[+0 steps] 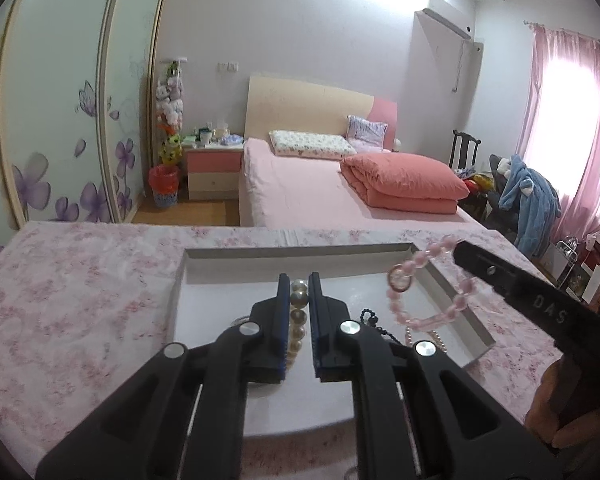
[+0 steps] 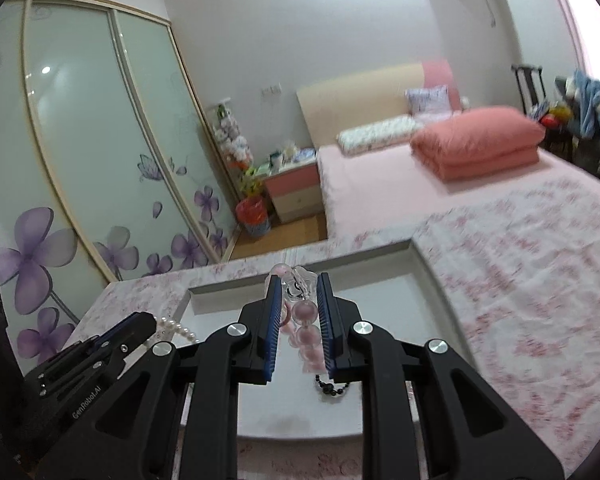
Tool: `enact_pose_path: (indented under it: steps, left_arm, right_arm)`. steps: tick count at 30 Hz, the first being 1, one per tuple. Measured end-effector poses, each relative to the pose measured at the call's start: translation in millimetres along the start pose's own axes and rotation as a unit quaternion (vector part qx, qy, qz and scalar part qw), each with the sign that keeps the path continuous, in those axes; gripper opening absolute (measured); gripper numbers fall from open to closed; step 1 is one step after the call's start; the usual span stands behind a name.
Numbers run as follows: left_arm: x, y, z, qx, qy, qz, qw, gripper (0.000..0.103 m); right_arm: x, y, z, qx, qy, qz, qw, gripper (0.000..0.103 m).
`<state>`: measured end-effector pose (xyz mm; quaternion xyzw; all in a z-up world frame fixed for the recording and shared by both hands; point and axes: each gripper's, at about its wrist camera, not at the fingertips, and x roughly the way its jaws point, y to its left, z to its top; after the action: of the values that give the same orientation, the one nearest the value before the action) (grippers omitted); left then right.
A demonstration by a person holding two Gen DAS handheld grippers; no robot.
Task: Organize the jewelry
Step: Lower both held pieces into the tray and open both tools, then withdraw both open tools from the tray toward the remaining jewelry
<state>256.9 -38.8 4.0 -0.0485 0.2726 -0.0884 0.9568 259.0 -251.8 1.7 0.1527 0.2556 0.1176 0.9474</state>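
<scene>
Two tools pinch strands lengthwise: left tool (image 1: 299,280) the pearl bracelet (image 1: 298,320), right tool (image 2: 298,282) the pink bracelet (image 2: 306,332).

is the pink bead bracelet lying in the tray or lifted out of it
Lifted: the pink bead bracelet hangs in the air from the right gripper, above the tray.

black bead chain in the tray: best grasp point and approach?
Judgement only: take the black bead chain at its small bunched cluster, coming straight down from above. It lies flat on the tray floor, so there is nothing to get under from the side. Both grippers are occupied: left gripper on pearls, right gripper on the pink bracelet.
</scene>
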Motion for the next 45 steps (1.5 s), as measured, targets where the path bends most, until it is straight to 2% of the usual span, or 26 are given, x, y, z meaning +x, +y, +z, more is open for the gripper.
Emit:
enact_pose_path:
  steps: [4,7,9,10,14,18,25,29,34,39,43,45]
  left_arm:
    - [25,2,-4,-0.004,0.022,-0.001,0.9997,0.01]
    - [36,7,-5,-0.008,0.036,-0.005,0.9993,0.012]
    - [35,12,-4,-0.017,0.035,-0.004,0.9992,0.024]
    - [32,15,-2,-0.023,0.031,-0.001,0.9993,0.025]
    - [15,35,4,-0.047,0.013,0.017,0.9987,0.026]
    - [-2,44,6,-0.055,0.002,0.032,0.998,0.026]
    - [-46,57,-14,-0.049,0.0,0.049,0.9976,0.03]
    - [-72,70,-34,-0.053,0.006,0.057,0.997,0.035]
    - [-96,85,-65,-0.049,0.033,0.064,0.9962,0.039]
    - [-102,88,-82,-0.041,0.052,0.065,0.9957,0.044]
    - [-103,88,-88,-0.039,0.057,0.062,0.9956,0.051]
    - [-103,84,-91,-0.036,0.059,0.061,0.9958,0.055]
  right_arm:
    - [29,-10,-4,0.018,0.04,0.001,0.999,0.019]
    - [40,-16,-7,0.019,0.068,-0.017,0.997,0.021]
    - [33,-21,-8,0.019,0.061,-0.024,0.998,0.038]
    - [26,-22,-7,0.018,0.049,-0.027,0.998,0.045]
    - [1,-22,-2,0.008,0.019,-0.03,0.999,0.045]
    - [-9,-19,-1,0.002,0.017,-0.025,1.0,0.045]
    - [-36,-11,-18,-0.027,0.036,-0.018,0.999,0.045]
    - [-56,-11,-37,-0.052,0.07,-0.012,0.996,0.045]
    - [-67,-5,-79,-0.119,0.143,0.008,0.983,0.045]
    - [-62,5,-113,-0.149,0.194,0.009,0.97,0.045]
    - [-54,21,-126,-0.18,0.21,0.006,0.961,0.064]
    - [-52,27,-131,-0.2,0.213,0.0,0.957,0.064]
